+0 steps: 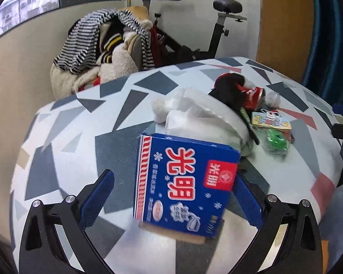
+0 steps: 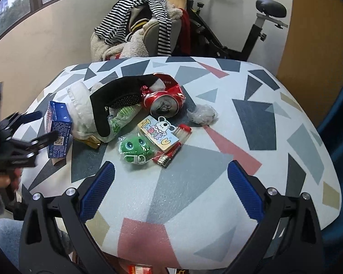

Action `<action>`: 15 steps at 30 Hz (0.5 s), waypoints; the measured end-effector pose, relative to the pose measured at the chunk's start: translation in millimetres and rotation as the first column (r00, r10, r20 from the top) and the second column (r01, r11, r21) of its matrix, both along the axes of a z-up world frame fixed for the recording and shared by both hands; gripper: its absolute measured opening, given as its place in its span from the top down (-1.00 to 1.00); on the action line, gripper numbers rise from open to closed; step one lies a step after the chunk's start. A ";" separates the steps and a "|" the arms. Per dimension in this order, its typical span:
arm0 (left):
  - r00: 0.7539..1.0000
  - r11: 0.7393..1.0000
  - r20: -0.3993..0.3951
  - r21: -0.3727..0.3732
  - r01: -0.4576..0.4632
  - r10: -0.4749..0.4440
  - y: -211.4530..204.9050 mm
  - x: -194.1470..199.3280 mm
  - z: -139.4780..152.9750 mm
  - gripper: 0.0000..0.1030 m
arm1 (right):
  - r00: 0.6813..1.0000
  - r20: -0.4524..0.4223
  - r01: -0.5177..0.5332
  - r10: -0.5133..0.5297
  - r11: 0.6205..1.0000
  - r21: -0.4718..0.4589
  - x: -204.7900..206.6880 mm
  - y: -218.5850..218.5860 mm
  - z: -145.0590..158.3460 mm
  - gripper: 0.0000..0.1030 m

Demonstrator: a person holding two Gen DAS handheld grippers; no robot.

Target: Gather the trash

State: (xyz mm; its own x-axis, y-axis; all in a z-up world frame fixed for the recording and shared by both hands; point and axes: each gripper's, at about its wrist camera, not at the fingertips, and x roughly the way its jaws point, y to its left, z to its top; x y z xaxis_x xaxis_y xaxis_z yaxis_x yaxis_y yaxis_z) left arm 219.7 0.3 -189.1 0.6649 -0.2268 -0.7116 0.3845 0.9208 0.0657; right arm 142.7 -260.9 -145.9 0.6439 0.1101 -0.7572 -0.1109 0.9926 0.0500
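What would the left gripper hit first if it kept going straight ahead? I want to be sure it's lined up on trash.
The blue ice cream box, probably: it already stands between the open fingers of the left gripper. Behind it lies the white padded cloth. Depth is hard to judge through the fisheye.

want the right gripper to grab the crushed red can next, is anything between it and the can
Partly. The right gripper is open over bare tabletop, and the green toy and the thank-you card lie on the straight line to the crushed red can. A black sock lies against the can's left side.
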 end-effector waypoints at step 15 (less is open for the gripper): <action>0.992 0.961 0.014 -0.252 -0.117 0.125 37.2 -23.8 39.2 -0.50 | 0.997 0.041 -0.076 0.072 0.991 0.113 70.3 10.6 13.8 -0.42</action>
